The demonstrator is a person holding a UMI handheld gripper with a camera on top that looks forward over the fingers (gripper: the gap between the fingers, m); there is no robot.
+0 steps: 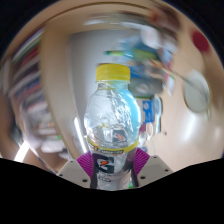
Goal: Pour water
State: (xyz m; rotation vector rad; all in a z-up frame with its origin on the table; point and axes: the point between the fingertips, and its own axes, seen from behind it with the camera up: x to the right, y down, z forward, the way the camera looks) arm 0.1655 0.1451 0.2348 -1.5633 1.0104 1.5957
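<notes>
A clear plastic bottle (111, 120) with a yellow cap (112, 72) and a black-and-yellow label stands upright between my fingers. My gripper (111, 166) is shut on the bottle's lower part, with the purple pads (88, 163) pressing on both of its sides. Clear liquid fills part of the bottle. The bottle is raised, with the room behind it; its base is hidden below the fingers.
A blurred indoor room lies behind the bottle. Pale shelves or cabinet fronts (40, 100) stand to the left. A cluttered area with coloured items (160, 70) is to the right, near a light wall.
</notes>
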